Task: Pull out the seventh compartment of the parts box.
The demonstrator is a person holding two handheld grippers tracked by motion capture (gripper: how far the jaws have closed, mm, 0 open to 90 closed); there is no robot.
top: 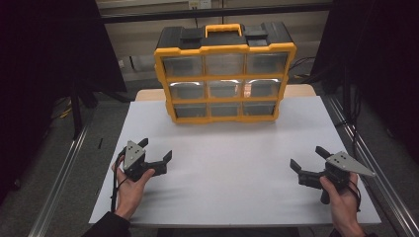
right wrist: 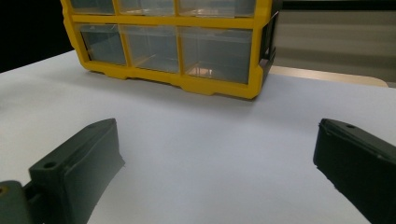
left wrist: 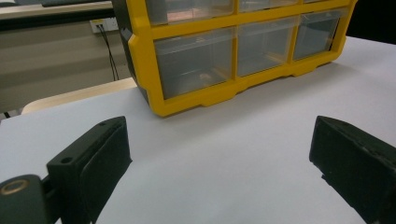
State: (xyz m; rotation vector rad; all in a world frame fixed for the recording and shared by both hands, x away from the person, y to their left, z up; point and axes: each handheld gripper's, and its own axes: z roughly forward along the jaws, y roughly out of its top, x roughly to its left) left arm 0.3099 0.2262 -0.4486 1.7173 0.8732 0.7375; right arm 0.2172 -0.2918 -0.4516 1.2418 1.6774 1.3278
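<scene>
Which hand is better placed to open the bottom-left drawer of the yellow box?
Probably the left. The left gripper, jaws open, sits on that drawer's side of the organizer. The right gripper is equally open but across the table.

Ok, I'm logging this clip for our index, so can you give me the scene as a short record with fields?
setting: white table
main thing: yellow and black drawer cabinet, upright at the far side
drawers: nine clear drawers, three rows of three, all shut
left gripper: held in the left hand, jaws open, holding nothing
right gripper: held in the right hand, jaws open, holding nothing
contact: both grippers apart from the cabinet
</scene>
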